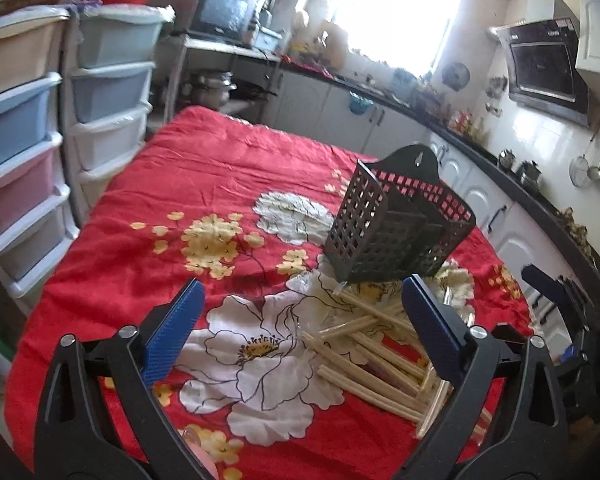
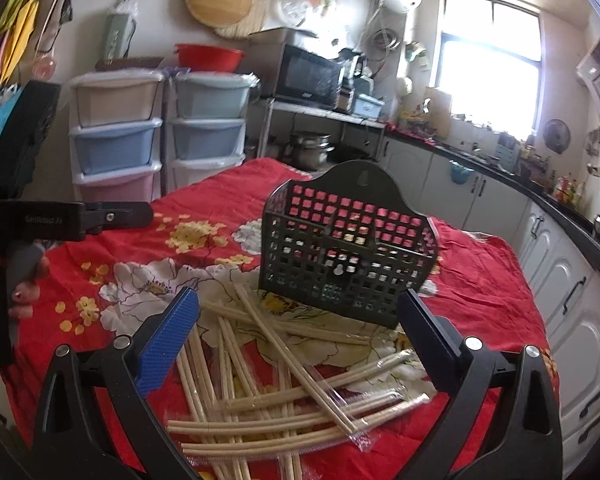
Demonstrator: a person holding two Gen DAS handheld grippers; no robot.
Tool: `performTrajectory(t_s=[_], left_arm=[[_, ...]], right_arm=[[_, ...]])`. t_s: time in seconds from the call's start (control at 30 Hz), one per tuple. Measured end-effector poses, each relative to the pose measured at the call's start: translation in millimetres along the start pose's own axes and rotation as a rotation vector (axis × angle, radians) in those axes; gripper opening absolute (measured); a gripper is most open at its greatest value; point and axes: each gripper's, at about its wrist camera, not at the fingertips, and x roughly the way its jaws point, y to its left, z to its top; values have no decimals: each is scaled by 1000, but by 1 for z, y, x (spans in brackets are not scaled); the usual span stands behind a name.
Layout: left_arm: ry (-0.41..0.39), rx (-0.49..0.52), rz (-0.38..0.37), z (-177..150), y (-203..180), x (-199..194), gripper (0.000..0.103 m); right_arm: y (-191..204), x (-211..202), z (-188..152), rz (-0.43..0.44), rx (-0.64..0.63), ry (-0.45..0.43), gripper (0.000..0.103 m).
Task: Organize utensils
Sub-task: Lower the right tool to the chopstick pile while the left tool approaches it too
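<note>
Daylight came from one window (image 1: 396, 12) at the far wall; in the left wrist view it was blown out to plain white, with glare bleeding over the sill and nearby clutter. In the right wrist view the same window (image 2: 492, 64) kept its frame bars but the panes were still overexposed. The room was otherwise moderately bright, with colours slightly washed and hazy toward the light. The red floral cloth (image 1: 204, 184) was evenly lit and shadows on it were soft. The black basket (image 2: 340, 248) read dark against the backlight. Strong fisheye bending curved the counter (image 2: 560, 216) and the drawers (image 1: 16, 152). The corners were vignetted black. Fine detail was soft, and far objects smeared.
</note>
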Motion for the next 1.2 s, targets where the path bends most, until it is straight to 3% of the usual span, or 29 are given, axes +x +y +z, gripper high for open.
performTrajectory(t_s=[0.17,0.4,0.6,0.67,1.03,1.1,1.2], left_arm=[[96,31,-53,1,7,21,64],[219,105,-170,-7,-2,48,50],[299,176,-211,-17,-16,70,44],[319,188,-206,-20,-17,78,37],[366,206,-213,-26,-13,97,36],[368,208,-215,-27,-13,99,36],[373,220,-209,-28,-15,101,36]], right_arm=[[-4,24,5,56,-11,70,72],[-7,60,4,140,-25,173,59],[-3,88,-5,183,-62,274,47],[-1,95,-9,198,-71,300,46],[10,125,-17,220,-143,390,32],[10,126,-17,217,-152,389,22],[7,126,-15,236,-144,390,17]])
